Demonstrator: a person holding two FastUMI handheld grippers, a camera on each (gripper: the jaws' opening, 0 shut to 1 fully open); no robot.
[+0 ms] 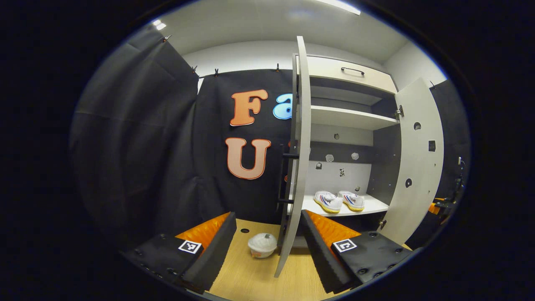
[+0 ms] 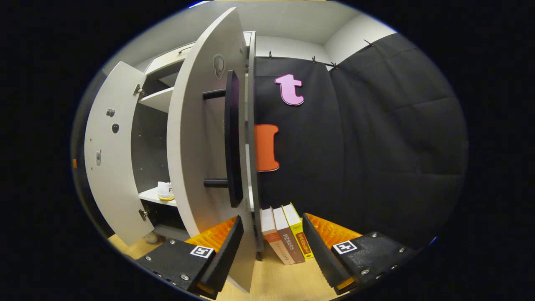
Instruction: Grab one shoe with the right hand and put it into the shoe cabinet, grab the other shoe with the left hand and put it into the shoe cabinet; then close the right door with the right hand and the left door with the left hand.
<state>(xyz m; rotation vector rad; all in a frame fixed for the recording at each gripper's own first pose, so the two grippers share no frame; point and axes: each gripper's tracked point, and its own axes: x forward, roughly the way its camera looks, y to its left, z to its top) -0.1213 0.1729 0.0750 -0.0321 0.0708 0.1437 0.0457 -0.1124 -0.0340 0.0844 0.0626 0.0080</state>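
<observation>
Now both shoes sit on the cabinet shelf; the doors are the step in hand.

Left to right: the left claw (image 1: 267,246) is spread and empty, the left door's (image 1: 297,167) edge between its fingers; I judge a flat push on the outer face beats pinching. Past it the pair of shoes (image 1: 339,201) rests side by side on the shelf (image 1: 372,205). The right claw (image 2: 271,251), likewise spread and holding nothing, straddles the right door's (image 2: 200,138) edge near its handle (image 2: 233,138); swing it home first, steadily.
</observation>
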